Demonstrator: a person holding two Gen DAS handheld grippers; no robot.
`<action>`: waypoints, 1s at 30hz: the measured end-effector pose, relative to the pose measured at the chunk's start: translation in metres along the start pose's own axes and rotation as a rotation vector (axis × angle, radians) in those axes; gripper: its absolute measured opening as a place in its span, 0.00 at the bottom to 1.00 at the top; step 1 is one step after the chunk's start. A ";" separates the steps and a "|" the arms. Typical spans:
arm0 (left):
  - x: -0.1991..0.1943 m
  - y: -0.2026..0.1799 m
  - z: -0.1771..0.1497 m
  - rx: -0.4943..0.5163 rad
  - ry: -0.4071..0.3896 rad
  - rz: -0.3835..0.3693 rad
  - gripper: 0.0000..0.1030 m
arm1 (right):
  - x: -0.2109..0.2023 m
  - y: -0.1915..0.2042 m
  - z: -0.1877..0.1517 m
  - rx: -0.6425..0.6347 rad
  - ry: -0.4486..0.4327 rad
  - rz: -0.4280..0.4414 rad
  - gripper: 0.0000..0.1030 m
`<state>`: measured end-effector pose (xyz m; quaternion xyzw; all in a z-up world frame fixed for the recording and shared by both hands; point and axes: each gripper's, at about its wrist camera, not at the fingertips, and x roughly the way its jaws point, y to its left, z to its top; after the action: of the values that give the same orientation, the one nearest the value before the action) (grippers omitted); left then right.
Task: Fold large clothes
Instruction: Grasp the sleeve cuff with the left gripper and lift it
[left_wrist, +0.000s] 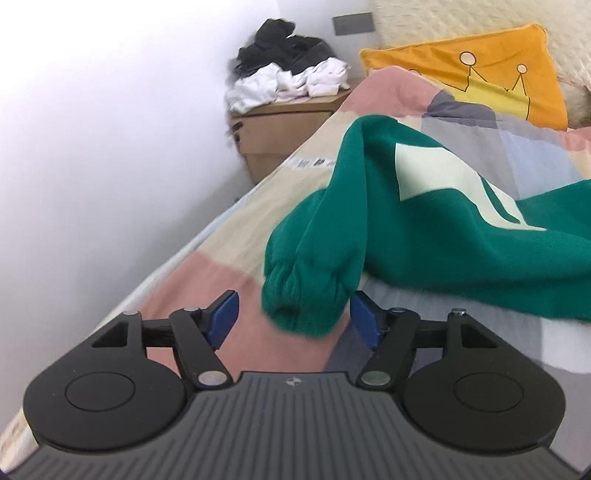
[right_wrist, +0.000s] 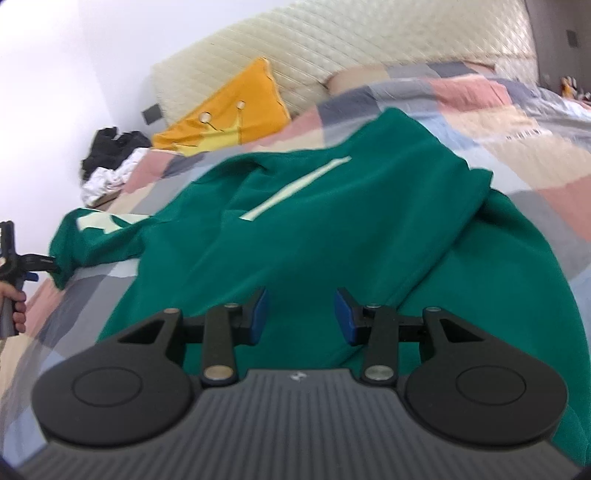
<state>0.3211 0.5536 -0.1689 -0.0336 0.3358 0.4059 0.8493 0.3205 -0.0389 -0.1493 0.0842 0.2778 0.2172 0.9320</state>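
Green sweatshirt (right_wrist: 332, 229) spread on bed (right_wrist: 517, 122). Sleeve cuff (left_wrist: 306, 299) framed by left gripper (left_wrist: 293, 319), fingers spread, nothing pinched. Right gripper (right_wrist: 300, 314) fingers apart over near hem. Next: cuff to be pinched, sleeve folded inward.

an orange cushion (left_wrist: 491, 70) leans near a clothes-topped cardboard box (left_wrist: 273, 129).

1. Ahead of my left tongs (left_wrist: 293, 319), the green sweatshirt's cuff (left_wrist: 306, 295) fills the gap between the spread pads.
2. To their left, bare quilt (left_wrist: 207, 266), then a wall (left_wrist: 92, 147).
3. My right tongs (right_wrist: 300, 315) hover over sweatshirt (right_wrist: 332, 229), gap empty.
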 end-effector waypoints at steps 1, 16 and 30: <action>0.006 -0.005 0.002 0.019 -0.001 -0.004 0.71 | 0.003 0.000 -0.001 0.005 0.001 -0.014 0.42; 0.040 -0.037 0.035 0.137 0.020 0.143 0.34 | 0.018 -0.002 0.002 0.044 0.021 -0.002 0.42; -0.165 -0.026 0.151 0.127 -0.017 -0.054 0.30 | -0.005 -0.003 0.010 0.007 0.100 0.173 0.42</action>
<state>0.3485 0.4760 0.0403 0.0148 0.3525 0.3612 0.8632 0.3237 -0.0439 -0.1395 0.0999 0.3165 0.2999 0.8944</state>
